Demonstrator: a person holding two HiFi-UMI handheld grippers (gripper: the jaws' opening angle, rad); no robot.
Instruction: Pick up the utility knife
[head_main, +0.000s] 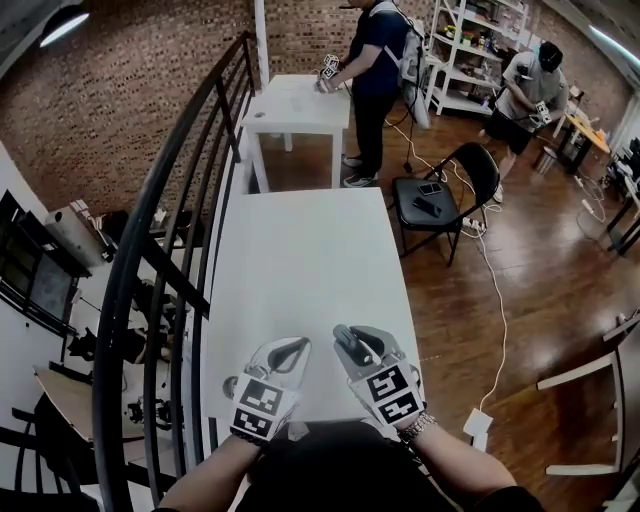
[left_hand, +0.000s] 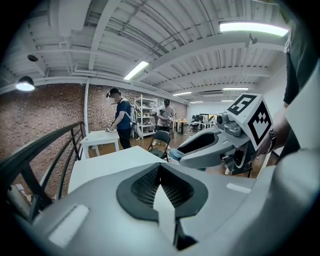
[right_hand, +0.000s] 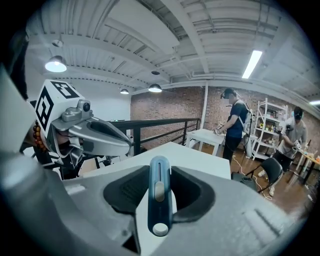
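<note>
My right gripper (right_hand: 160, 180) is shut on the blue utility knife (right_hand: 159, 200), which lies lengthwise between the jaws with its grey slider facing up. In the head view that gripper (head_main: 350, 338) hovers over the near end of the long white table (head_main: 300, 250). The knife's blue end (left_hand: 175, 156) shows at its tip in the left gripper view. My left gripper (head_main: 293, 352) hangs beside it on the left, jaws together with nothing between them (left_hand: 160, 167). It appears side-on in the right gripper view (right_hand: 129, 145). Both are raised off the tabletop.
A black metal railing (head_main: 160, 270) runs along the table's left side. A black folding chair (head_main: 440, 195) with small items stands to the right on the wooden floor. A person (head_main: 372, 70) works at a second white table (head_main: 295, 105) farther back; another stands by shelves (head_main: 525, 95).
</note>
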